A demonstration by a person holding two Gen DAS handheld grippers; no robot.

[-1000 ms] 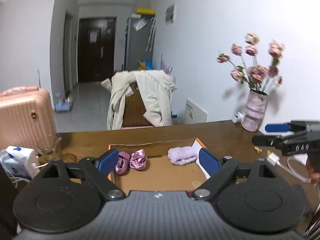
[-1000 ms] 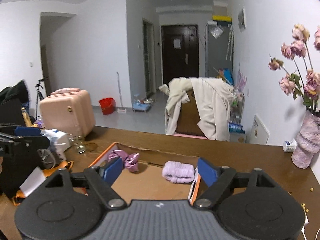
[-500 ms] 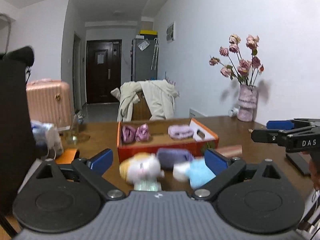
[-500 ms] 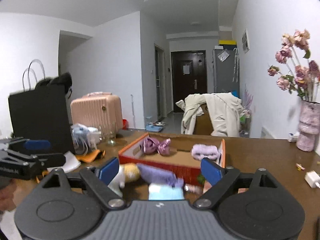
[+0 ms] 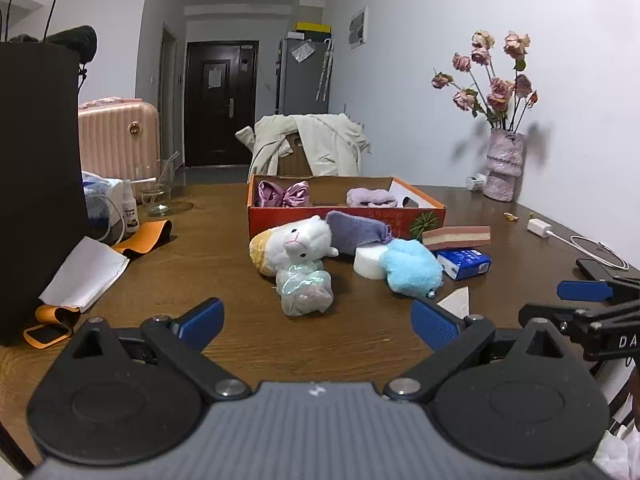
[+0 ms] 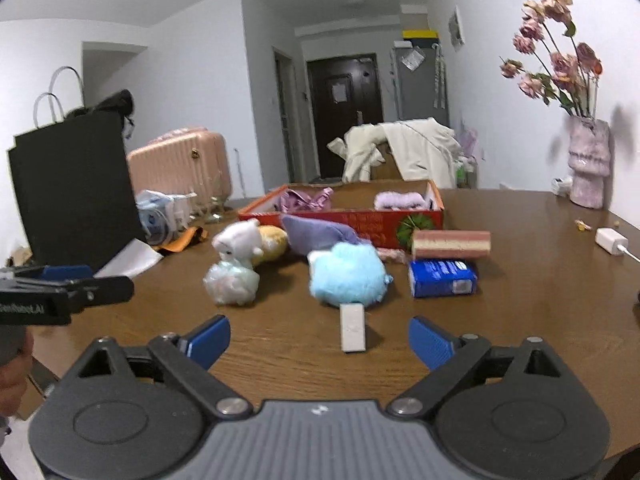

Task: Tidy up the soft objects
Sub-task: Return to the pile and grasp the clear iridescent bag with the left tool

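A red cardboard box stands mid-table and holds a pink satin bow and a lilac band. In front of it lie a white-and-yellow plush, a shiny clear pouch, a purple pouch, a white round sponge, a blue fluffy plush, a layered pink sponge and a blue tissue pack. My left gripper is open, low, short of the clear pouch. The jaws of my right gripper are opening with nothing gripped; a white bar lies untouched on the table there.
A tall black paper bag stands at the left with white paper and an orange strap beside it. A vase of dried roses, a charger with its cable and a dark phone sit at the right.
Both grippers have dropped from above the box and drawn back, so they now sit low in front of the soft things. Their jaws stand wider than before.
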